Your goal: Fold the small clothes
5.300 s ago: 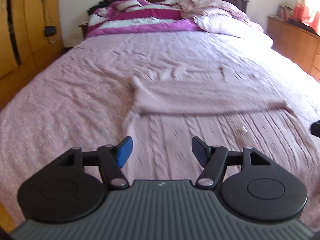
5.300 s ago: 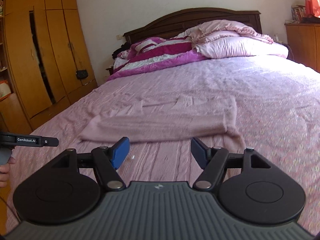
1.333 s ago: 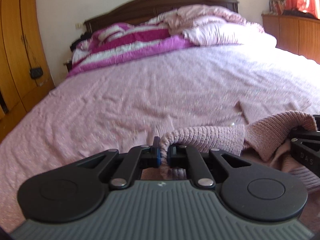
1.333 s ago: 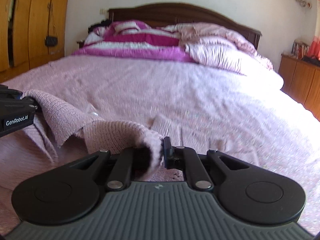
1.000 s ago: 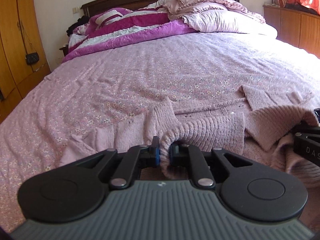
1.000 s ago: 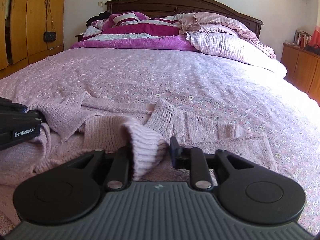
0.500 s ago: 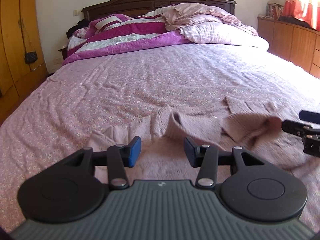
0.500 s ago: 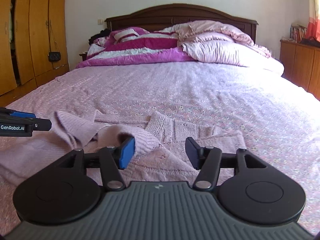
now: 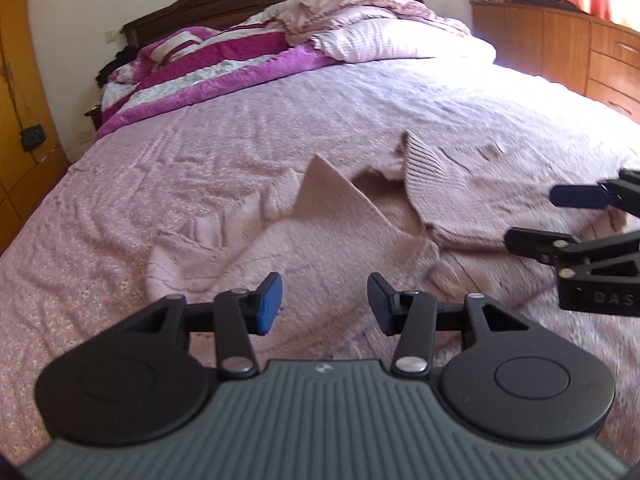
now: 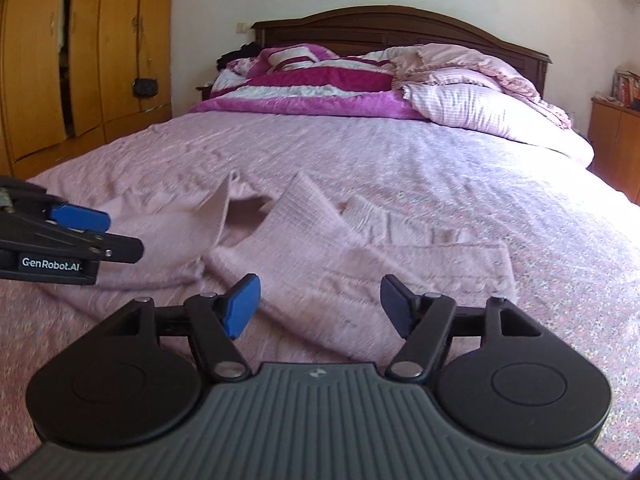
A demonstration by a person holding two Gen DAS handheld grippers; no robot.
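Sweater point(image 9: 332, 236) lies on bed beyond both grippers' parted fingers point(image 10: 240, 306), ungripped.

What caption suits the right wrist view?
Right gripper opening, empty, above a pink knitted sweater lying on the pink floral bedspread.

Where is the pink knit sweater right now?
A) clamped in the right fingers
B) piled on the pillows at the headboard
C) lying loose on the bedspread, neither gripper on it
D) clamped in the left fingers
C: the pink knit sweater lies on the bedspread, with nothing between the fingers of the left gripper or the right gripper.
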